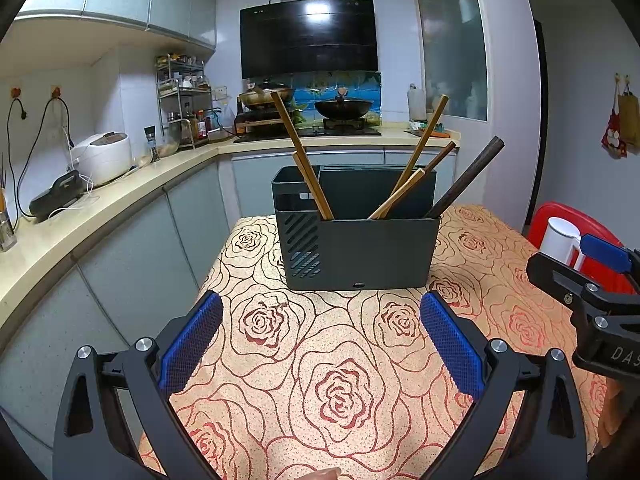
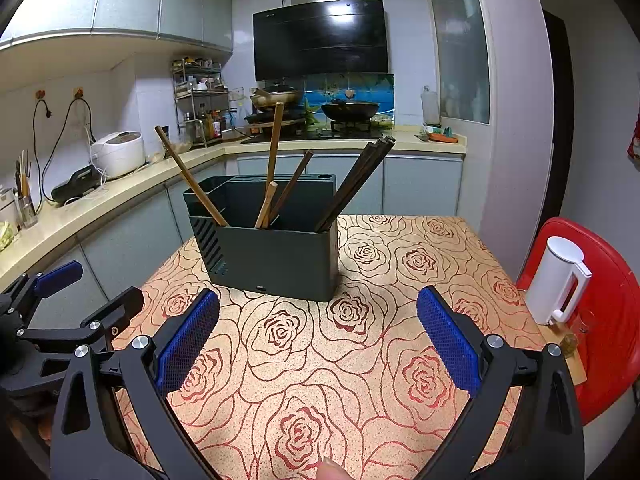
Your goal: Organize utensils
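A dark grey utensil holder (image 1: 360,248) stands on the rose-patterned table (image 1: 320,360); it also shows in the right wrist view (image 2: 276,256). Light wooden chopsticks (image 1: 304,160) lean left in it, others (image 1: 420,148) lean right, and dark chopsticks (image 1: 468,176) lean far right. In the right wrist view the light ones (image 2: 188,176) and dark ones (image 2: 356,180) show too. My left gripper (image 1: 320,340) is open and empty, in front of the holder. My right gripper (image 2: 318,336) is open and empty, also short of the holder. Each gripper shows at the edge of the other's view.
A white kettle (image 2: 558,280) stands on a red stool (image 2: 608,320) at the table's right. A kitchen counter (image 1: 100,208) with a rice cooker (image 1: 104,158) runs along the left. A stove with a wok (image 1: 344,108) is behind.
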